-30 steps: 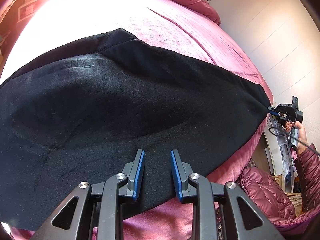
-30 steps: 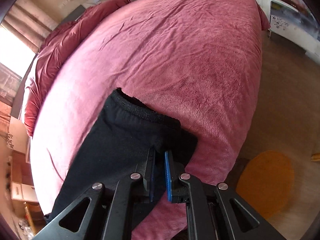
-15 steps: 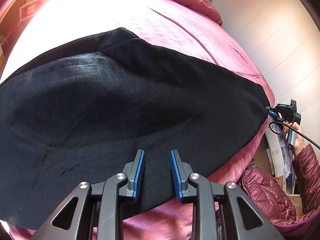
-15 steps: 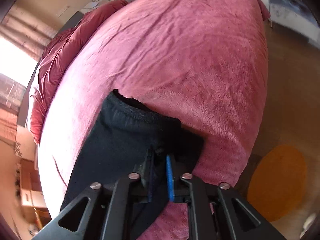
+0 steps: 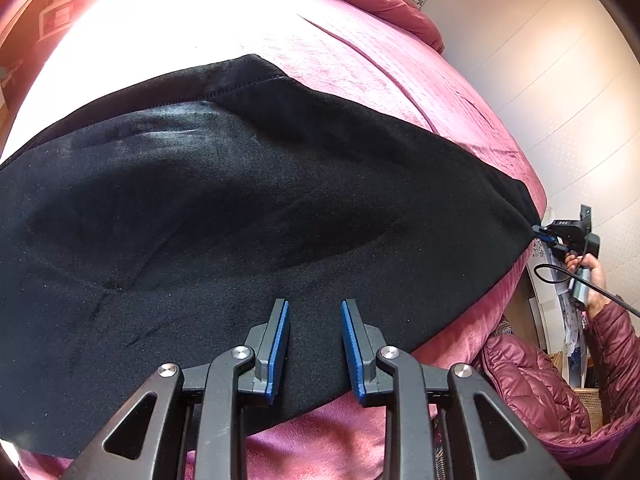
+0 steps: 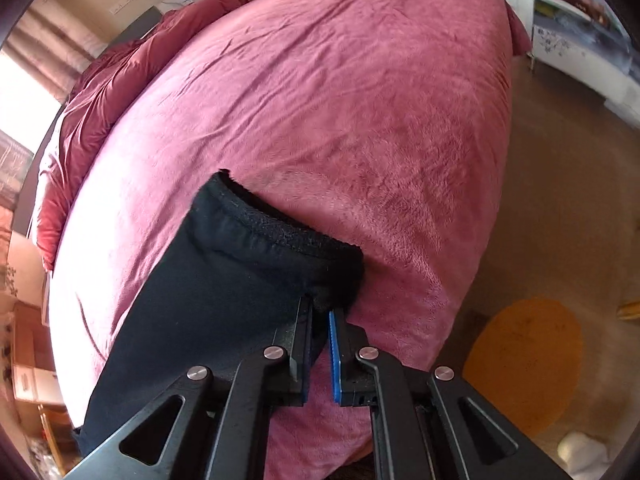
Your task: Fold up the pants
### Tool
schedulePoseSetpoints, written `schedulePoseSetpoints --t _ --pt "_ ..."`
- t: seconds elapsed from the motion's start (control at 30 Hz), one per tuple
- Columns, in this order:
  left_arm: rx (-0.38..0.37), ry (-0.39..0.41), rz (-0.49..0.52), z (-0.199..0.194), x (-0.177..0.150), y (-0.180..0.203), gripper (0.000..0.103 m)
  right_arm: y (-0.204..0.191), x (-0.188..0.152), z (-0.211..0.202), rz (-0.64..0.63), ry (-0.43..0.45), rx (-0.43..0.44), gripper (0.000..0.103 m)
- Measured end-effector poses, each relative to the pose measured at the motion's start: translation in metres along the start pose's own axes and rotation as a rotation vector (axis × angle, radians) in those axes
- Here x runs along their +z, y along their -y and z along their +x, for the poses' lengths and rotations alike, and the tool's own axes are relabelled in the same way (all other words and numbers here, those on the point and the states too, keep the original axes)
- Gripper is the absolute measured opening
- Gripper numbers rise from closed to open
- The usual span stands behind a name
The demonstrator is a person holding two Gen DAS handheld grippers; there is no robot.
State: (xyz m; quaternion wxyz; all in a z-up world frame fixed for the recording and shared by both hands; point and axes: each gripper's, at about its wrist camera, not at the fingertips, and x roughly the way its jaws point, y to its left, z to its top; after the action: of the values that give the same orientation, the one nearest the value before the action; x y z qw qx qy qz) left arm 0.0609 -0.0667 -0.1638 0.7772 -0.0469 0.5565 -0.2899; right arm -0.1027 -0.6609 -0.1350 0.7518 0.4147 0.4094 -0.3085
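Note:
Black pants lie spread across a pink bed, tapering to the right. My left gripper hovers over their near edge. Its blue pads stand apart, with flat cloth showing in the gap and nothing pinched. At the far right tip of the pants, my right gripper is held by a hand. In the right wrist view that gripper is shut on the near corner of the pants' gathered end band, at the bed's edge. The rest of the pants runs off to the lower left.
A crumpled red duvet lies at the head of the bed. Beside the bed are a brown floor with a round orange rug and a white cabinet. The person's quilted pink sleeve shows right, near a pale wall.
The right gripper sits slightly lower at the pants' tip, and faint creases have formed in the cloth at the left. The left gripper has kept still.

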Motion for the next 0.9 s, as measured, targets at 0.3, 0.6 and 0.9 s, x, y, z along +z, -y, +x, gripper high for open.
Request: schedulePoseSetpoints --t 0.3,0.6,0.9 --pt "0.016 0.028 0.005 0.000 -0.002 0.007 0.027 -0.001 0.002 -0.041 -0.099 0.111 -0.105 0.037" --pt "0.037 0.088 0.021 -0.008 0.007 0.011 0.027 -0.074 0.031 -0.020 -0.279 0.108 -0.136 0.037" --pt "0.070 0.068 0.009 -0.001 0.011 0.005 0.027 -0.102 0.053 0.030 -0.303 0.015 -0.182 0.011"
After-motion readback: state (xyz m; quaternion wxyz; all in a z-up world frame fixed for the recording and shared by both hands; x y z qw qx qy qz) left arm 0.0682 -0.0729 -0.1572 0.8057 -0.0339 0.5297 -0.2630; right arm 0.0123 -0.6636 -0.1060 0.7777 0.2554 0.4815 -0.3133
